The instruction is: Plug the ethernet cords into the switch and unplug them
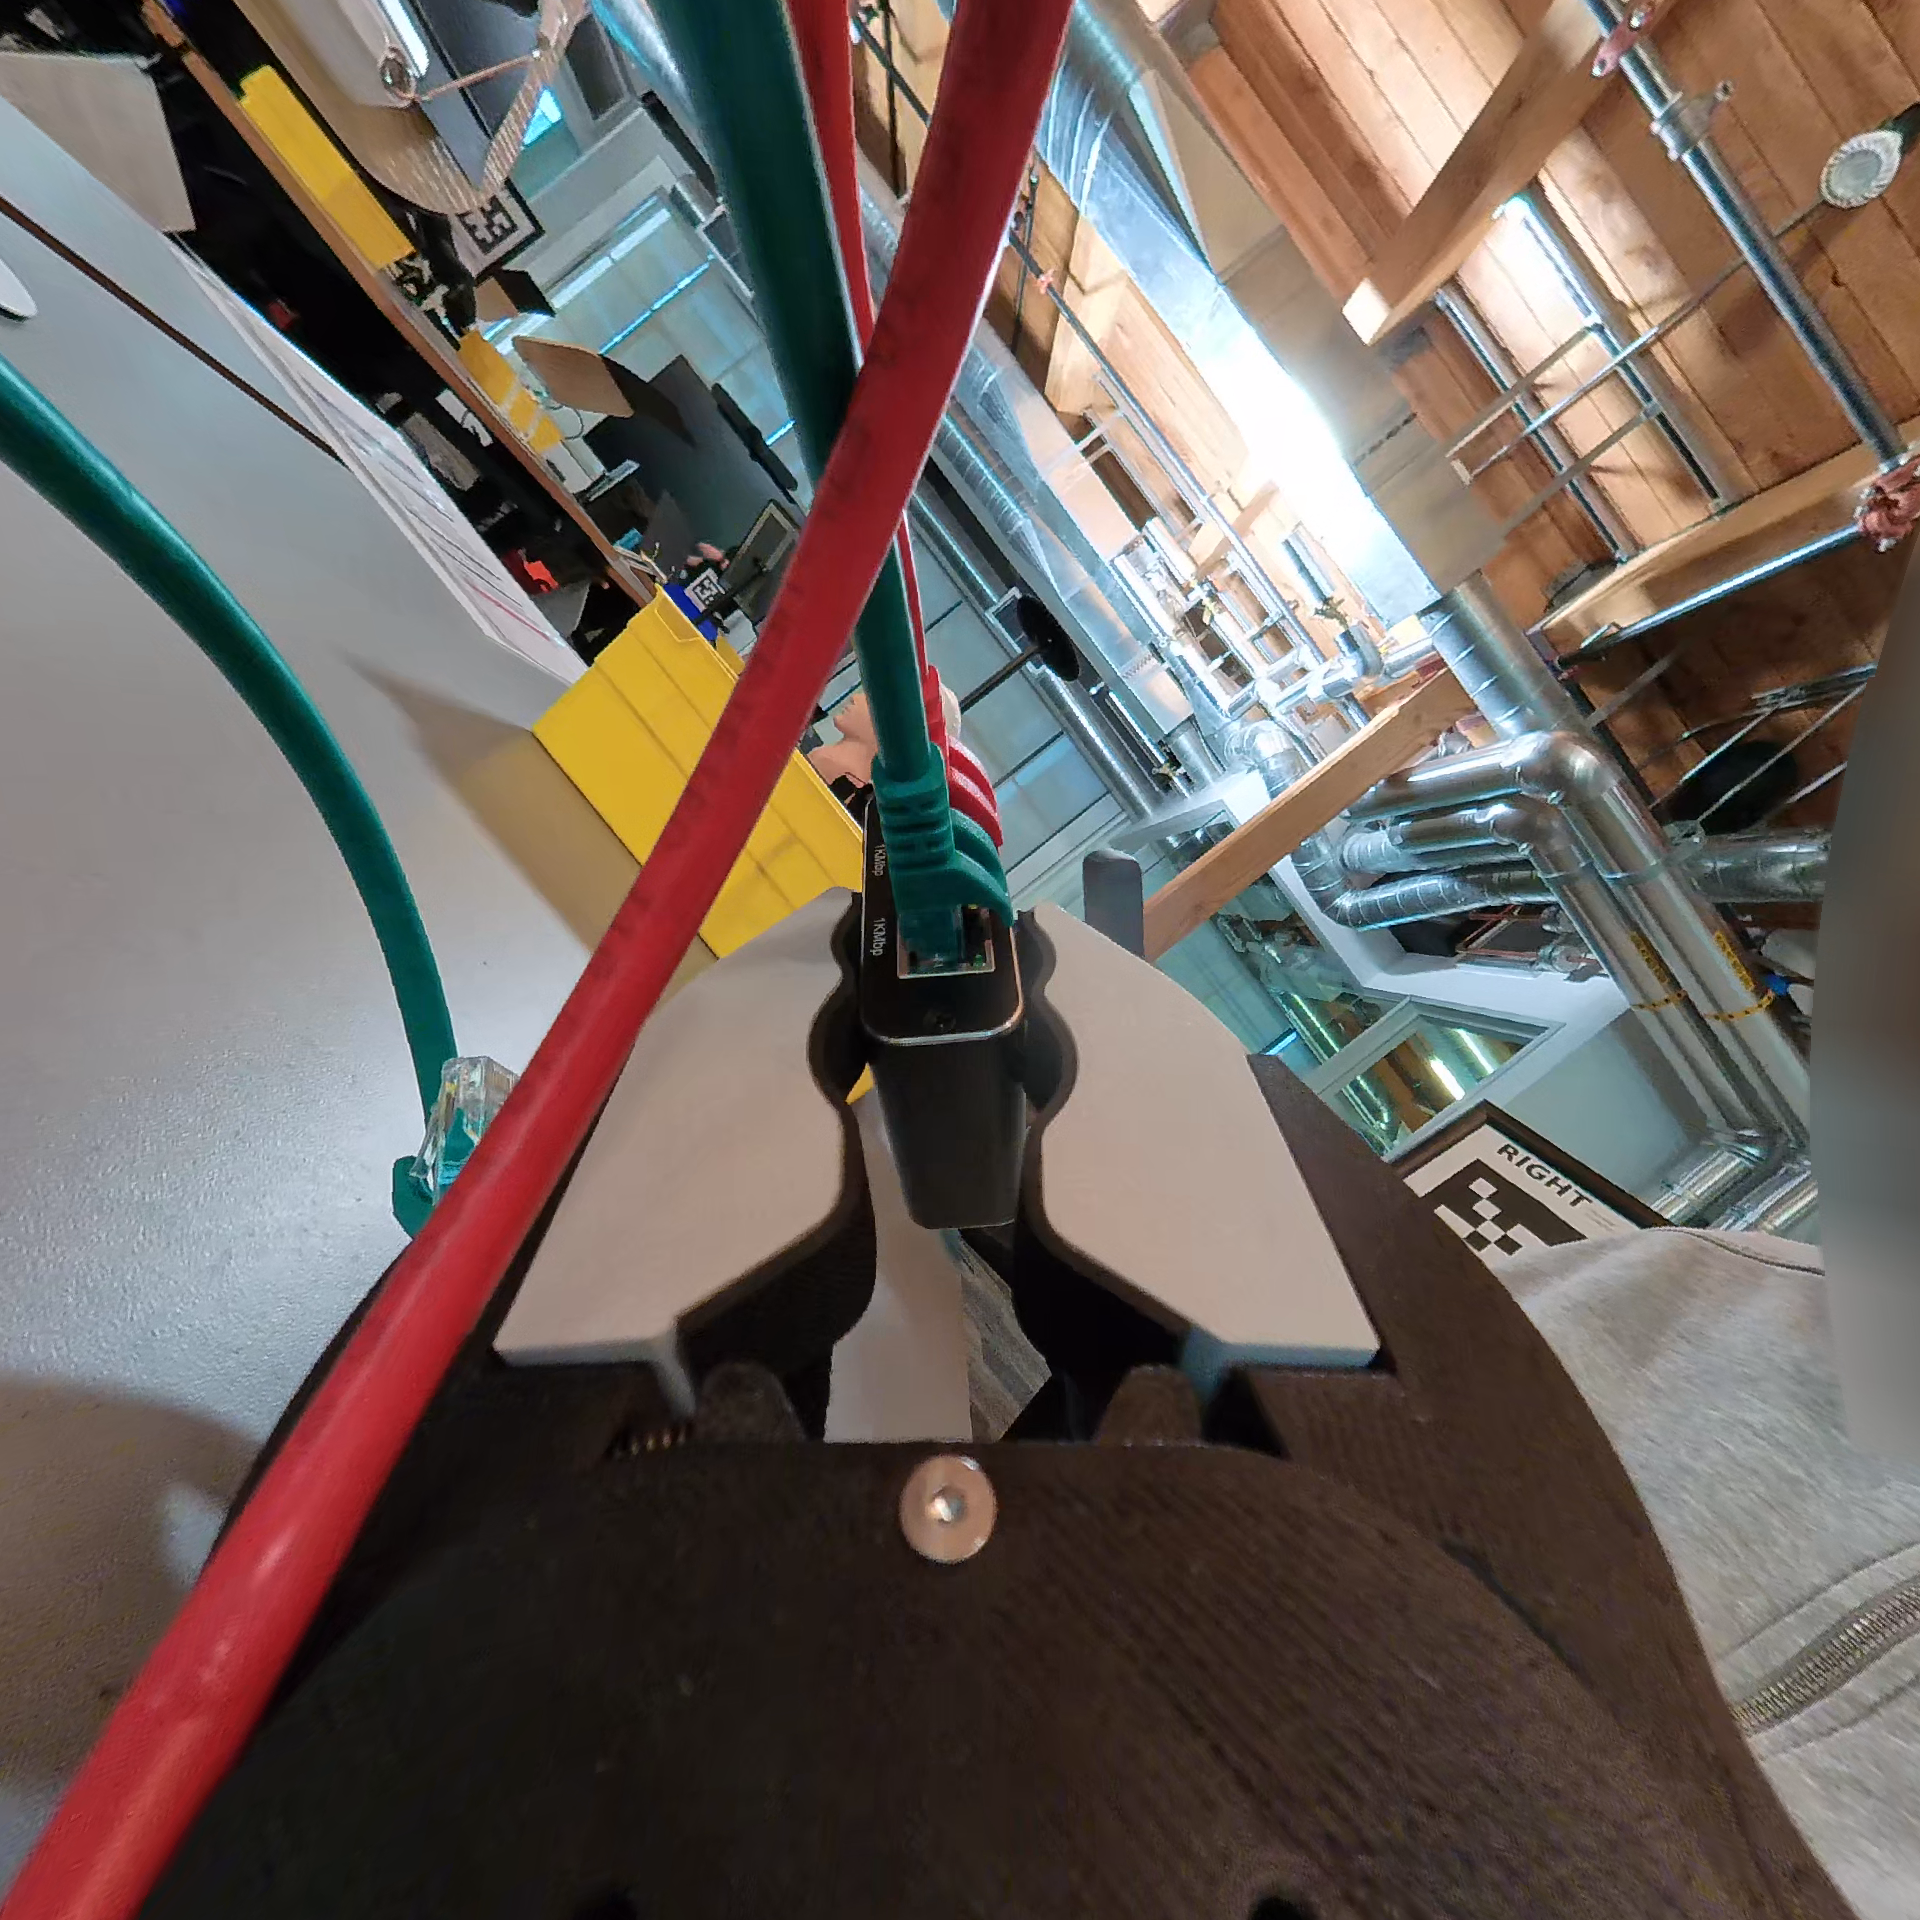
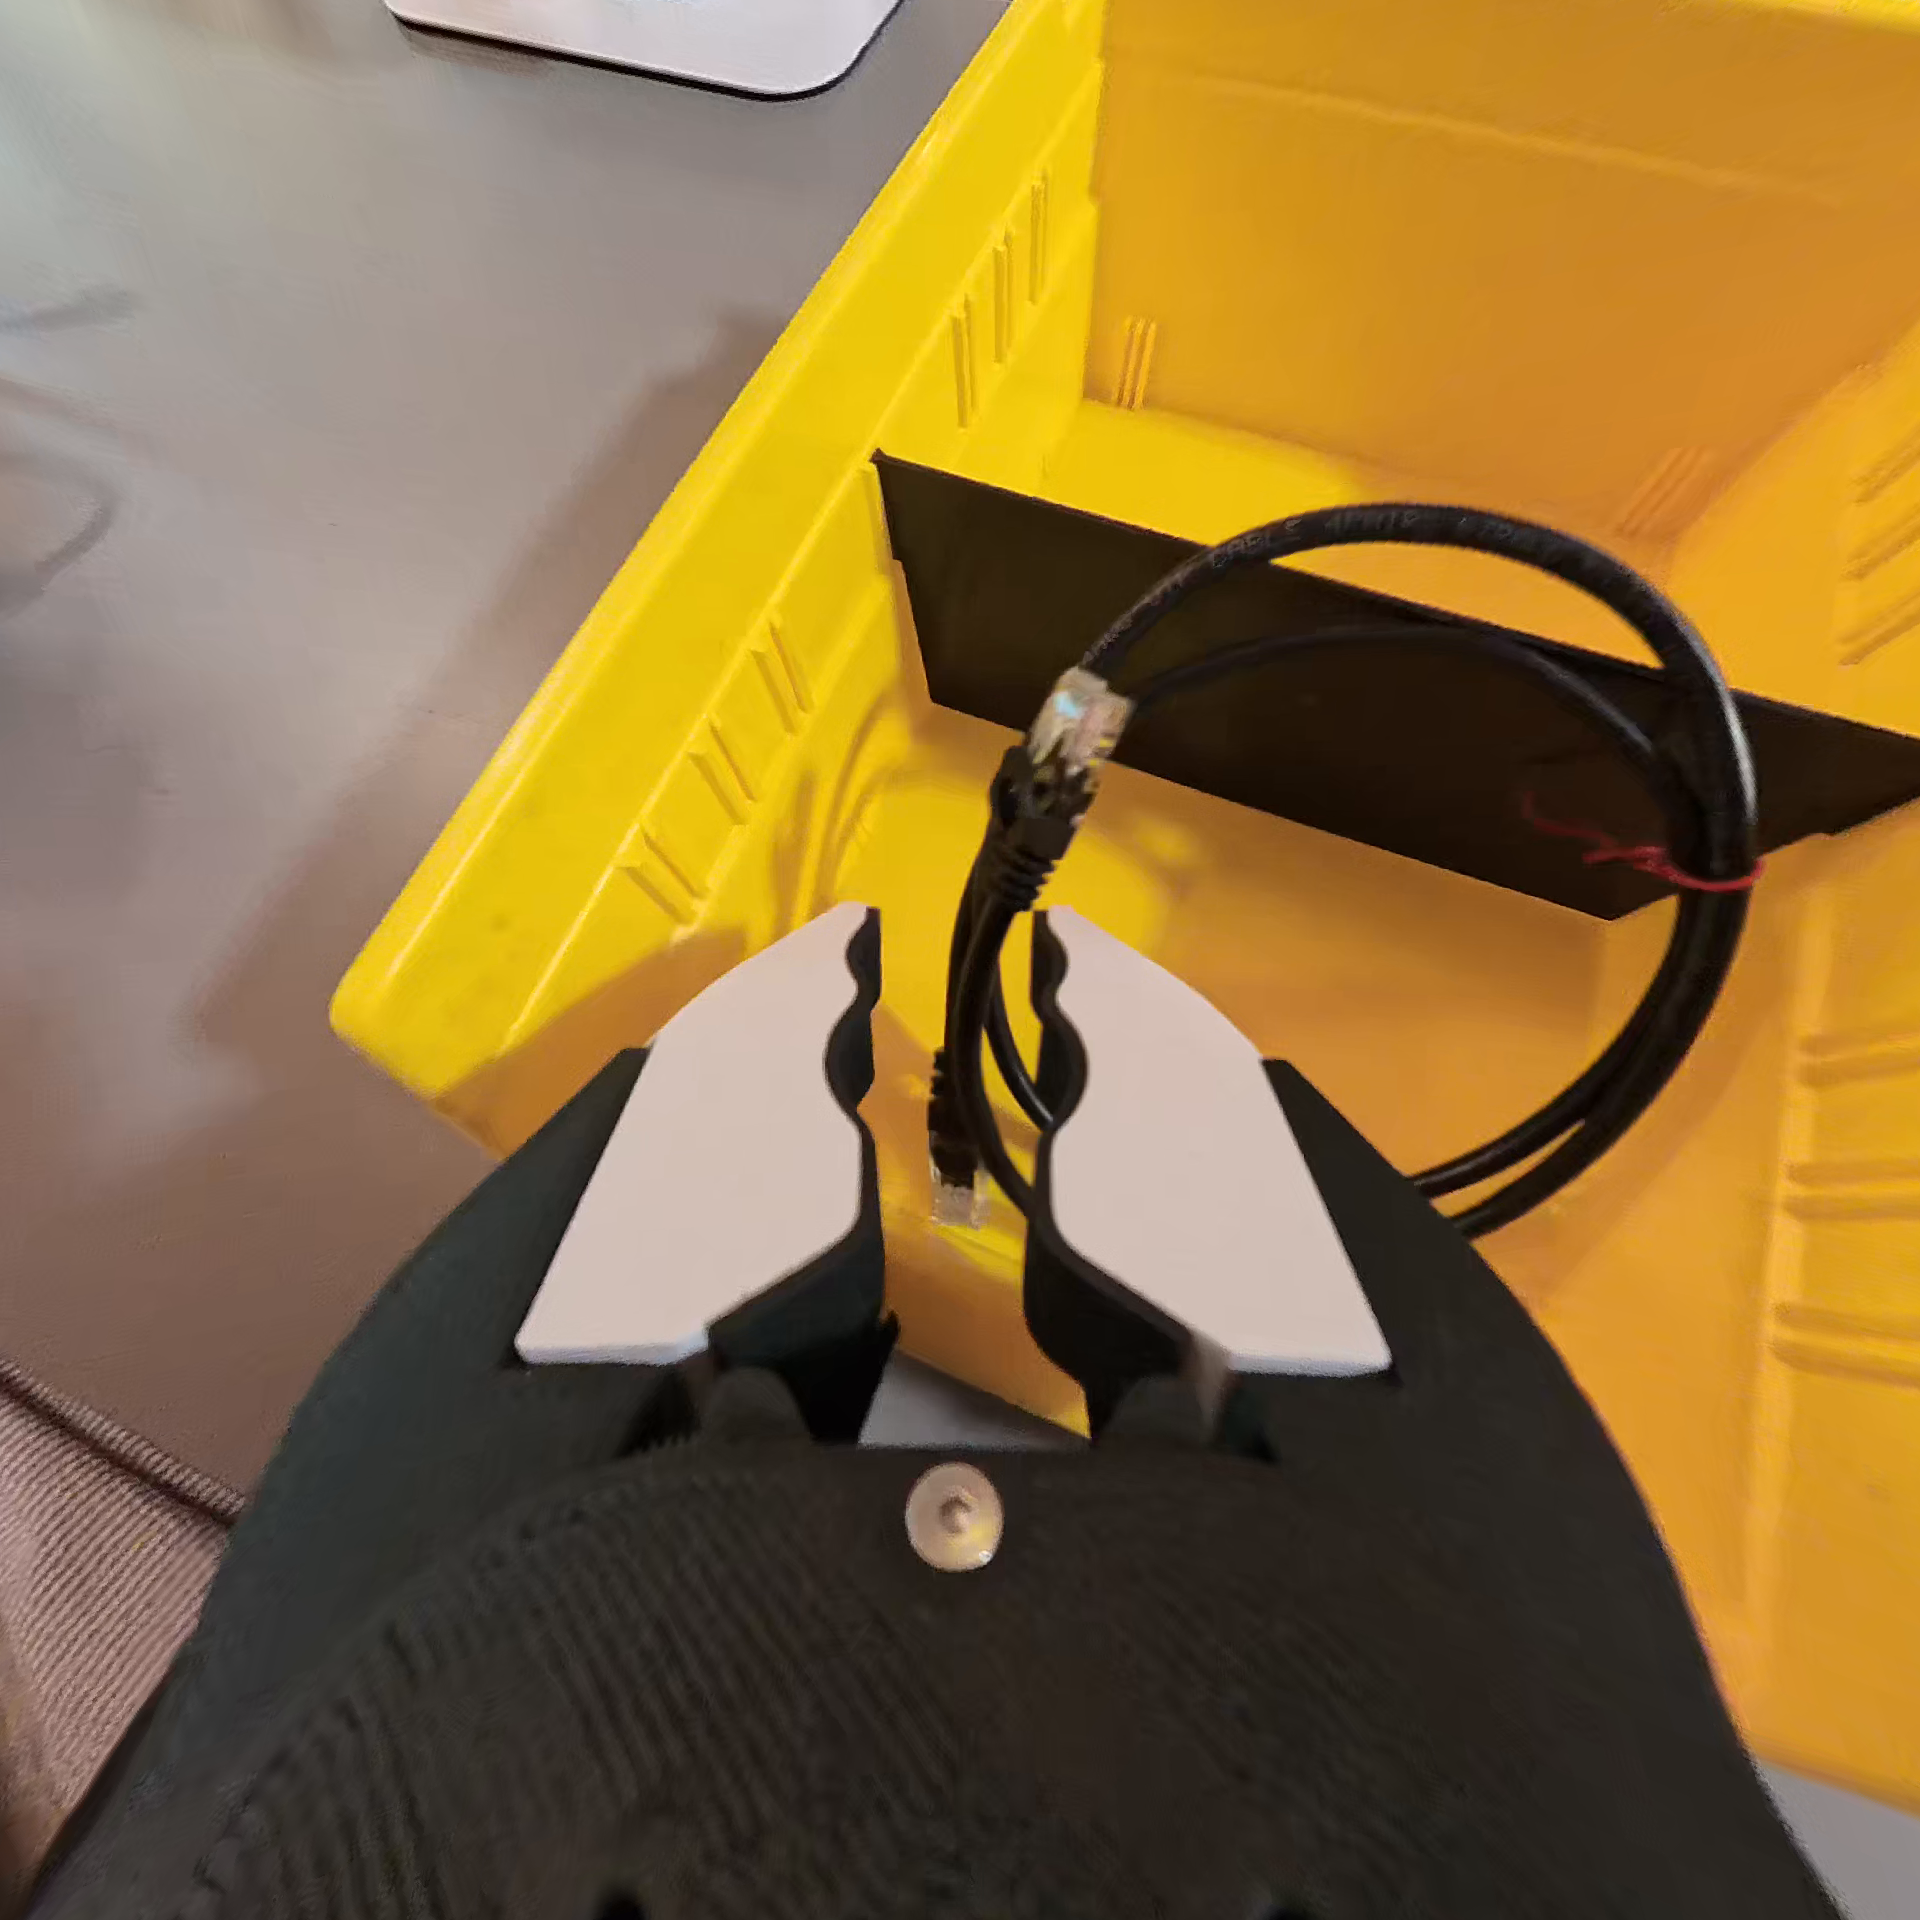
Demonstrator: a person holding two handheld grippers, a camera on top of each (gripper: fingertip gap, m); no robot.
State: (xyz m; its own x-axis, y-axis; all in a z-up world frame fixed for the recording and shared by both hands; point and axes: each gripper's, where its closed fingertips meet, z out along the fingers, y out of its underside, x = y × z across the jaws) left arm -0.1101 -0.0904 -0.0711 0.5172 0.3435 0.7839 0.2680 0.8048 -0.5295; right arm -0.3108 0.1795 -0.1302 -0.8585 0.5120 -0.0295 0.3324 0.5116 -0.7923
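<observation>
Left hand-held gripper (image 1: 940, 1049): clamped on the black metal switch (image 1: 945, 1081), held raised so the ports are reachable.
Right hand-held gripper (image 2: 956, 1023): parted, empty, straddling the coiled black ethernet cord (image 2: 1714, 790) inside the yellow plastic bin (image 2: 644, 790).

Cord (image 2: 1621, 831) in bin (image 2: 665, 831), before divider (image 2: 1299, 727).

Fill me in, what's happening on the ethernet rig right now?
The left gripper is shut on the black switch, tilted up, with green and red plugs seated in its ports. One green cord's loose plug lies on the grey table. The right gripper is open over the yellow bin, its jaws either side of a coiled black ethernet cord, not yet gripped.
</observation>
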